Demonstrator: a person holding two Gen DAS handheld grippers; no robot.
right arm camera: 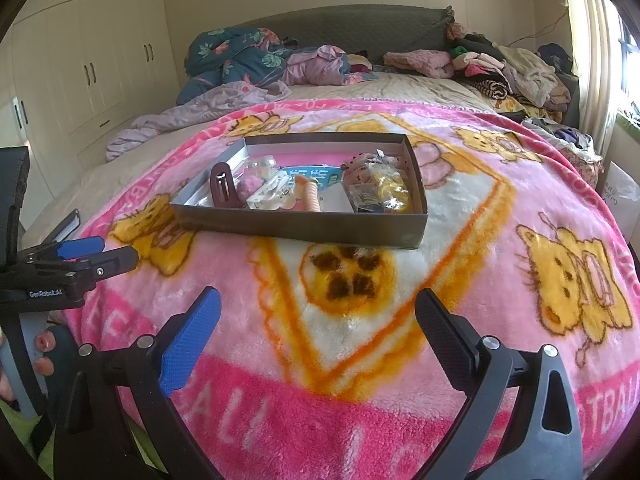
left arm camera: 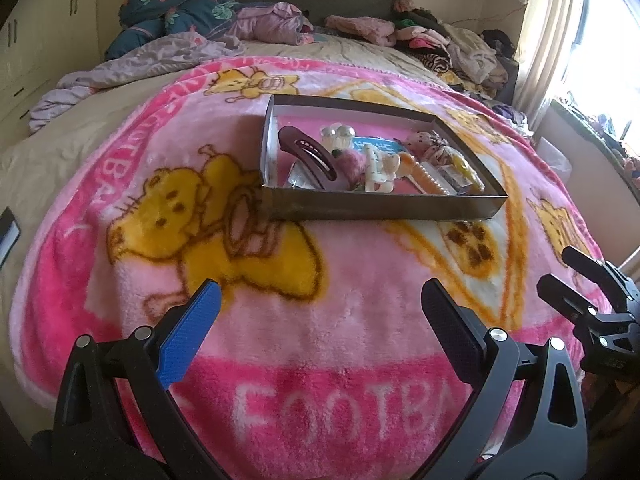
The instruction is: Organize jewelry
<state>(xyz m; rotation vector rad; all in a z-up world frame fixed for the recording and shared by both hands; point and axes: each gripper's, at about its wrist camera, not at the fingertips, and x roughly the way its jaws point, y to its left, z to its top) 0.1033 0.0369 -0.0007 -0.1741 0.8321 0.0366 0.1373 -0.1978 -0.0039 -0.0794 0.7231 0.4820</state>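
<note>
A shallow dark cardboard box [left arm camera: 384,207] [right arm camera: 304,226] sits on a pink cartoon blanket [left arm camera: 320,328] [right arm camera: 360,320] on a bed. It holds a maroon hair clip [left arm camera: 310,156] [right arm camera: 224,190], a white claw clip [left arm camera: 380,172], an orange ridged piece [left arm camera: 430,176] [right arm camera: 311,196], yellow packaged items [right arm camera: 394,192] and other small accessories. My left gripper [left arm camera: 320,296] [right arm camera: 98,252] hovers open over the blanket, short of the box. To its right, my right gripper [right arm camera: 318,300] [left arm camera: 560,268] is open too, with nothing between its fingers.
Piles of clothes [right arm camera: 500,68] and a floral quilt [right arm camera: 236,56] lie at the head of the bed. Cream wardrobes [right arm camera: 88,64] line the left wall. A bright window with a curtain [left arm camera: 560,40] is on the right. A person's fingers [right arm camera: 42,344] hold the left gripper's handle.
</note>
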